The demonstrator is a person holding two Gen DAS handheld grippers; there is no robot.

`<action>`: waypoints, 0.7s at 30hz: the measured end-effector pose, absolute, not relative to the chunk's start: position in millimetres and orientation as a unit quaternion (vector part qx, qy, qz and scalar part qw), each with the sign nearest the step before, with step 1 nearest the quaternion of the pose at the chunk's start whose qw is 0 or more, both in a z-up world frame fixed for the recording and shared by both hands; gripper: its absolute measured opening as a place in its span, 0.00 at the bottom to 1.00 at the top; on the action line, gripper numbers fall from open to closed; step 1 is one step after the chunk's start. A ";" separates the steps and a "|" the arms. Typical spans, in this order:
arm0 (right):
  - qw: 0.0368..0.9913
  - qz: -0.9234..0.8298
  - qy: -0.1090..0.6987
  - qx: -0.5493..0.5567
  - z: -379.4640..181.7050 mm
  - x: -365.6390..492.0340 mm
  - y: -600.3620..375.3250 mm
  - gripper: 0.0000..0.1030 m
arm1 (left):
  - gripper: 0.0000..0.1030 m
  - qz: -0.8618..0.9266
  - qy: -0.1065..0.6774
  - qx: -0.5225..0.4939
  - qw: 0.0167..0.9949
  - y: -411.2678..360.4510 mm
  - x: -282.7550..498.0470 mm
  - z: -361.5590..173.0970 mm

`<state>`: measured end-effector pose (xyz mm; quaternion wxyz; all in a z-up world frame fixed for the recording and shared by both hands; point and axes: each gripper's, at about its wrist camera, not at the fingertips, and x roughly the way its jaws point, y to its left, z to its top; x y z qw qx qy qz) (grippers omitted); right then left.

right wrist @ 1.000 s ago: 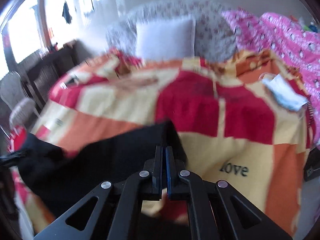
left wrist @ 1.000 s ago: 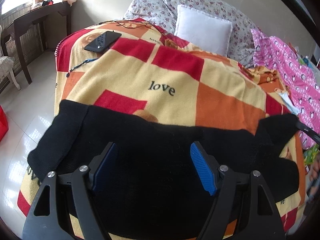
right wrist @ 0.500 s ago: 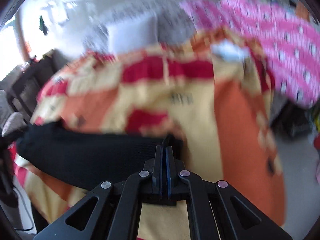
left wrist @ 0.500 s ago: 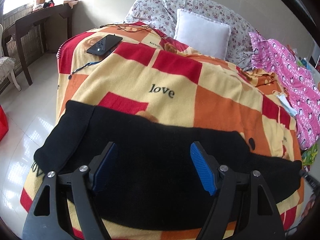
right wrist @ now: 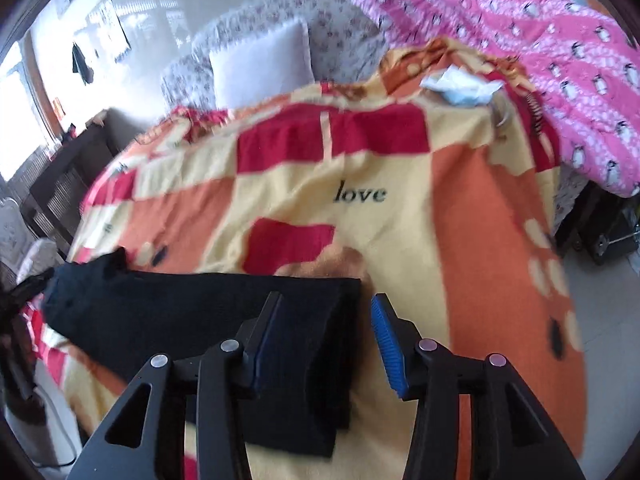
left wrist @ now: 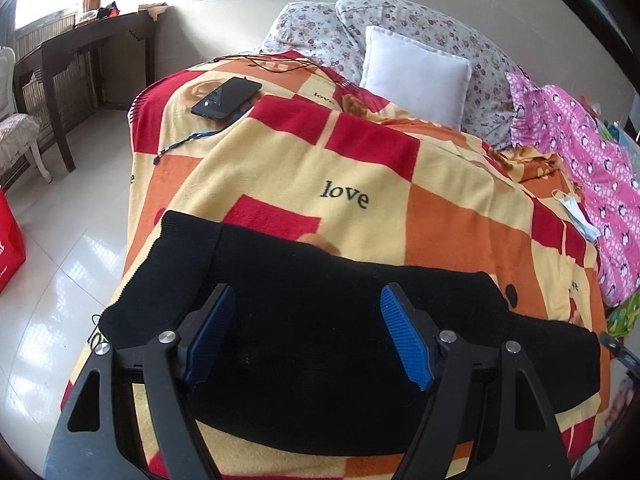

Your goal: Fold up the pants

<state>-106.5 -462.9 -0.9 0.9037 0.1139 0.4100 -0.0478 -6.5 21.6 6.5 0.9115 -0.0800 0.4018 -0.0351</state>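
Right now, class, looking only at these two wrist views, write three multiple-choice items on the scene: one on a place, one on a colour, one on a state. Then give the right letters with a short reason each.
1. Where does the phone lie?
A. on the blanket, near its far left corner
B. on the white pillow
C. on the floor

2. What colour are the pants?
A. pink
B. black
C. white

3. How does the right gripper stand?
A. shut on the pants
B. shut on the blanket
C. open, over the end of the pants

Answers:
1 A: the phone rests on the blanket, short of the white pillow.
2 B: the cloth spread across the near edge is black.
3 C: a clear gap shows between its blue pads, as with the left gripper.
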 end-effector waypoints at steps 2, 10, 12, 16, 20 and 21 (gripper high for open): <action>0.895 -0.047 0.432 0.095 -19.6 -89.2 -456.2 0.04 | 0.73 -0.031 0.402 -0.073 0.912 23.1 -7.3 7.0; 0.921 -0.073 0.379 0.060 7.8 -84.6 -457.6 0.04 | 0.73 0.016 0.390 -0.096 0.916 58.3 -0.8 11.3; 0.913 -0.083 0.398 0.042 -4.3 -73.0 -454.3 0.04 | 0.73 0.023 0.391 -0.094 0.915 60.1 0.0 7.7; 0.896 -0.103 0.429 0.054 -23.2 -66.0 -455.7 0.14 | 0.73 0.023 0.403 -0.075 0.912 59.0 -2.8 -2.9; 0.920 -0.106 0.373 0.063 14.5 -89.6 -433.6 0.32 | 0.73 0.025 0.399 -0.062 0.914 55.8 -3.1 -4.8; 0.926 -0.086 0.363 0.062 23.2 -90.7 -422.0 0.32 | 0.73 0.022 0.399 -0.064 0.915 54.9 -2.3 -5.2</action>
